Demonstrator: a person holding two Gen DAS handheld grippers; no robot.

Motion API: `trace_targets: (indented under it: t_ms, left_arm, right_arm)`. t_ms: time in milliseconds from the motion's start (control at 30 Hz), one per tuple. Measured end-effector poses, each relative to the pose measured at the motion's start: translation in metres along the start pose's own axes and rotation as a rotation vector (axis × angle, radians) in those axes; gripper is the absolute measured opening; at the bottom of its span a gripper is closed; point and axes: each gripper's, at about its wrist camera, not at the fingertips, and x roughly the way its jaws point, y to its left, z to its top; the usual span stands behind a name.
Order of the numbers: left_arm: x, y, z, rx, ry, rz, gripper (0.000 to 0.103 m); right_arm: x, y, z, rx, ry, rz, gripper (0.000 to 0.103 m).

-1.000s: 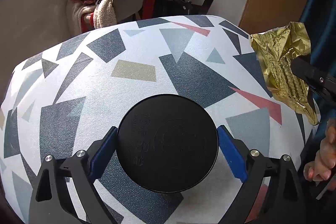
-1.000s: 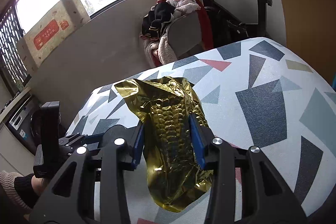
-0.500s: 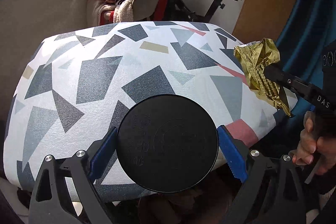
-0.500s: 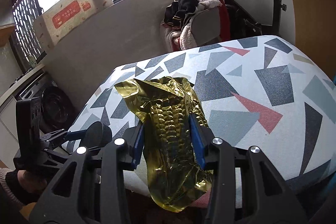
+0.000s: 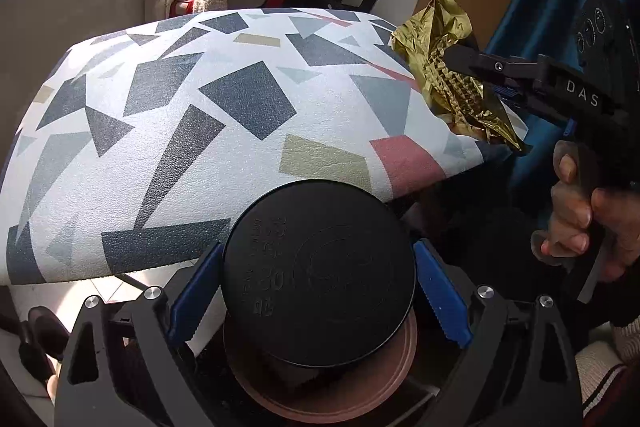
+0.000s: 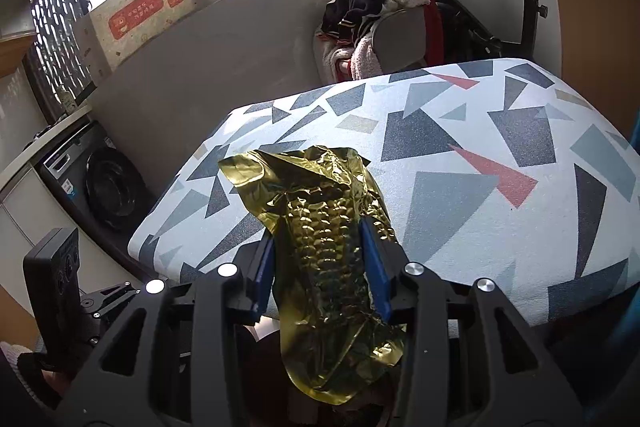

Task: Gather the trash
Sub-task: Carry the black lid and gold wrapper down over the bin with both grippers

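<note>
Between right claw pads: gold wrapper, clamped. Left claw clamped on black lid.

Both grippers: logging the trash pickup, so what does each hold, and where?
Left gripper clamps the black round lid across its rim. Right gripper pinches the gold foil wrapper mid-length.

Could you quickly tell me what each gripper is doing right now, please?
Left gripper: shut on a black lid.
Right gripper: shut on a gold wrapper.
</note>
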Motion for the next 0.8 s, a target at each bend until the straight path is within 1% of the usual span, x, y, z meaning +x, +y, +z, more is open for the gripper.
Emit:
trace_targets:
  t_ms: [33,100,200,267,500,600,667,800]
  left_arm:
    - [0.0,-0.001,-0.001,0.0,0.001,-0.01,0.091]
    - [-0.004,-0.001,-0.003,0.002,-0.012,-0.019,0.095]
    - [-0.014,0.002,-0.001,-0.014,-0.045,-0.001,0.096]
    - [-0.022,0.008,0.0,-0.043,-0.072,0.013,0.096]
    - [-0.059,0.036,-0.001,-0.168,-0.189,0.076,0.097]
    - [-0.07,0.047,-0.001,-0.186,-0.21,0.111,0.097]
    - [-0.075,0.051,-0.002,-0.191,-0.217,0.13,0.097]
    - [-0.083,0.061,-0.006,-0.211,-0.227,0.148,0.097]
  right_arm:
    - [-0.001,0.001,-0.001,-0.004,-0.001,-0.001,0.042]
    - [-0.003,0.003,-0.003,-0.006,-0.001,-0.002,0.042]
    - [-0.005,0.004,-0.007,-0.002,0.007,-0.001,0.042]
    - [-0.004,0.005,-0.014,0.004,0.021,0.004,0.042]
    - [0.003,0.022,-0.044,-0.029,0.107,0.032,0.042]
    - [0.007,0.031,-0.059,-0.053,0.154,0.044,0.043]
    - [0.011,0.035,-0.068,-0.072,0.187,0.036,0.043]
    - [0.016,0.039,-0.079,-0.08,0.226,0.033,0.043]
